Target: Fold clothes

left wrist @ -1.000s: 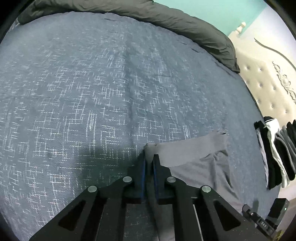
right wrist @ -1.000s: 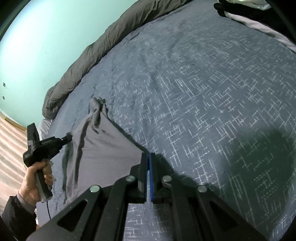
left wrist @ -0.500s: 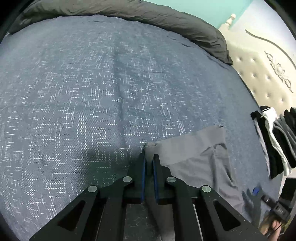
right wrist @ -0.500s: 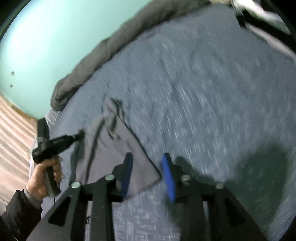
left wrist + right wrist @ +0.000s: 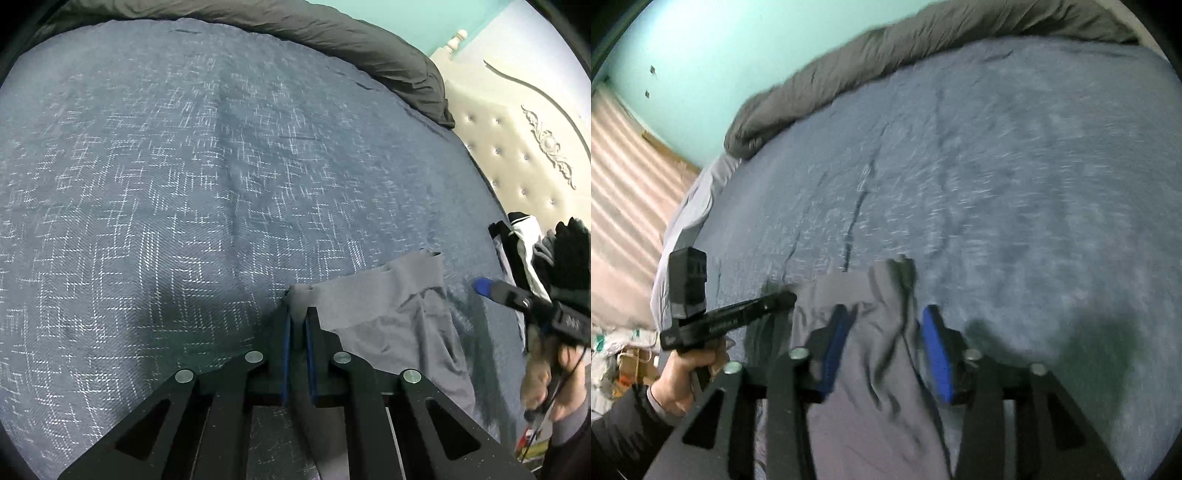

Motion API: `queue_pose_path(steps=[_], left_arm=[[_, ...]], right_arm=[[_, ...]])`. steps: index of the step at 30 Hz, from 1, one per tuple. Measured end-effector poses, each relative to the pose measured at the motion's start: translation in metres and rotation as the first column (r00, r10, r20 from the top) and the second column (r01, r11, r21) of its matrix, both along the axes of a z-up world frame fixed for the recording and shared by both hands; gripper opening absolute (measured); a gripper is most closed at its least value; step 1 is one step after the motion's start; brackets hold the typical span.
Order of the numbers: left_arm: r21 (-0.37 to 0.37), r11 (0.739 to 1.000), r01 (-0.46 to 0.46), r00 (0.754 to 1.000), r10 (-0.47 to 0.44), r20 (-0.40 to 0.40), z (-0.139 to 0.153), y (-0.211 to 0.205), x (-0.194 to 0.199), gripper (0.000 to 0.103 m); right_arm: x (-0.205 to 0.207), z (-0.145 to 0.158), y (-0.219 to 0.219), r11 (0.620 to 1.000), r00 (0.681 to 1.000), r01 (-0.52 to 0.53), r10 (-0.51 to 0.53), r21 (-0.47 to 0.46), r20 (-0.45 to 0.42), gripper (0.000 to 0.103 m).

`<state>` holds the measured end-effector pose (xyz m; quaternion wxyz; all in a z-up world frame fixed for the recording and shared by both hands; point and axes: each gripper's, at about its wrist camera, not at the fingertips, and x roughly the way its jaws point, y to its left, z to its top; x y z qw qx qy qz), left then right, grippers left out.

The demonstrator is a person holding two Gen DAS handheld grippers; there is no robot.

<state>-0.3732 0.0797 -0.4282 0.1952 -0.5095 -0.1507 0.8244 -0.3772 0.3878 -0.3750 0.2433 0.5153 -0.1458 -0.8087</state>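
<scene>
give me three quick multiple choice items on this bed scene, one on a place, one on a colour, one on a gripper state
1. Where does the pile of dark and white clothes lie?
A. by the headboard
B. on the floor
C. on the rolled duvet

2. What colour is the garment being folded?
A. red
B. grey
C. yellow

3. How does the right gripper stand?
A. shut on the garment
B. out of view
C. open over the garment

Key: 1 A, the pile sits beside the tufted headboard; 2 B, plain grey cloth; 3 C, blue pads stand apart with cloth between them.
</scene>
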Motion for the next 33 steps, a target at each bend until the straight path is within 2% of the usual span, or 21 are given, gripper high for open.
queue_pose_path(steps=[7,9,12,14,16,17,21,27,29,33], left_arm=[[0.021,1.000,-0.002,1.000,0.002,0.009,0.000,-0.003,-0.001,0.007],[0.027,1.000,-0.002,1.000,0.002,0.008,-0.001,-0.004,0.000,0.007],[0.022,1.000,0.001,1.000,-0.001,0.005,-0.001,-0.003,0.002,0.007],[0.019,1.000,0.001,1.000,-0.001,0.003,0.000,-0.003,0.003,0.007],[0.016,1.000,0.000,1.000,0.000,-0.002,0.004,-0.003,0.005,0.007],[0.014,1.000,0.000,1.000,0.001,-0.006,0.006,-0.002,0.006,0.007],[0.006,1.000,0.003,1.000,-0.003,-0.019,0.015,0.001,0.010,0.007],[-0.006,1.000,0.004,0.999,-0.004,-0.032,0.023,0.005,0.012,0.007],[-0.008,1.000,0.005,0.999,-0.005,-0.034,0.024,0.006,0.012,0.007],[-0.010,1.000,0.014,0.999,-0.014,-0.034,0.022,0.009,0.010,0.007]], right_arm=[[-0.039,-0.024,-0.019,0.991,0.995,-0.089,0.084,0.103,0.053,0.048],[-0.044,-0.030,-0.022,0.986,0.992,-0.116,0.110,0.120,0.060,0.045],[-0.044,-0.039,-0.024,0.977,0.988,-0.151,0.144,0.150,0.061,0.033],[-0.042,-0.040,-0.020,0.976,0.988,-0.155,0.150,0.152,0.043,0.016],[-0.036,-0.038,-0.021,0.974,0.986,-0.165,0.163,0.157,0.026,0.007],[-0.033,-0.037,-0.021,0.972,0.985,-0.171,0.170,0.161,0.018,0.005],[-0.017,-0.027,-0.033,0.954,0.975,-0.211,0.222,0.212,-0.031,0.004],[-0.017,-0.017,-0.031,0.952,0.976,-0.188,0.209,0.240,-0.063,0.003],[-0.023,-0.019,-0.032,0.947,0.978,-0.186,0.205,0.262,-0.048,0.007],[-0.032,-0.022,-0.033,0.949,0.977,-0.191,0.208,0.252,-0.041,0.007]])
